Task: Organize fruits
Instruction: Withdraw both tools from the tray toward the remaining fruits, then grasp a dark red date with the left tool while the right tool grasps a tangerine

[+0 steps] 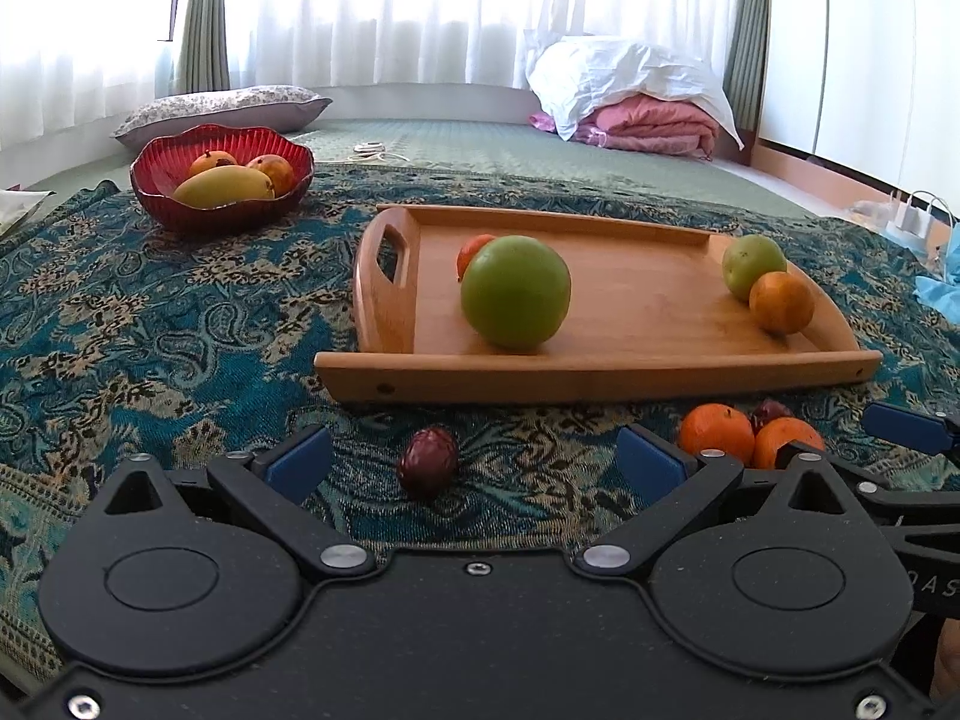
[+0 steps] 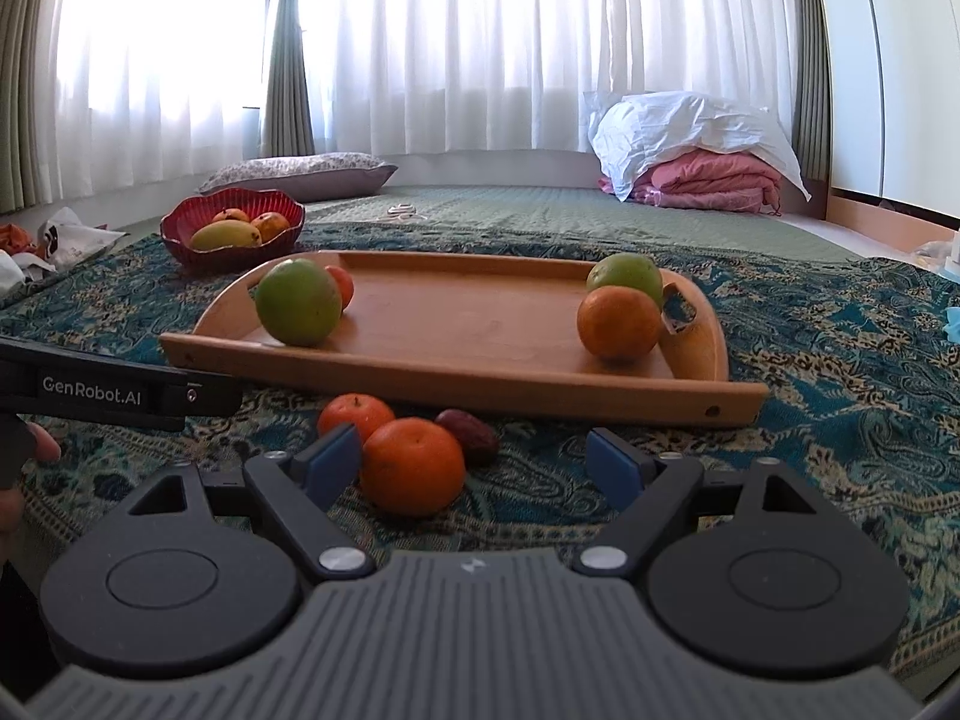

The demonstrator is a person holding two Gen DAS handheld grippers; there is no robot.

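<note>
A wooden tray [image 1: 600, 375] [image 2: 456, 369] lies on the patterned cloth. It holds a large green fruit [image 1: 515, 293] [image 2: 298, 302], a small orange fruit [image 1: 474, 252] behind it, a second green fruit [image 1: 753, 266] [image 2: 624, 276] and an orange [image 1: 780, 302] [image 2: 618, 322]. On the cloth before the tray lie a dark purple fruit [image 1: 428, 462], two oranges [image 1: 716, 433] [image 2: 412, 466] and another dark fruit [image 2: 468, 427]. My left gripper [image 1: 474, 462] stands open with the purple fruit between its fingers, untouched. My right gripper [image 2: 474, 468] is open around the near orange, pads apart from it.
A red bowl [image 1: 222, 177] [image 2: 231, 228] with a mango and other fruit stands at the far left. A pillow [image 1: 222, 111] and folded pink and white bedding [image 2: 696, 156] lie farther back. The left gripper's body [image 2: 120, 390] and a hand show at the right view's left edge.
</note>
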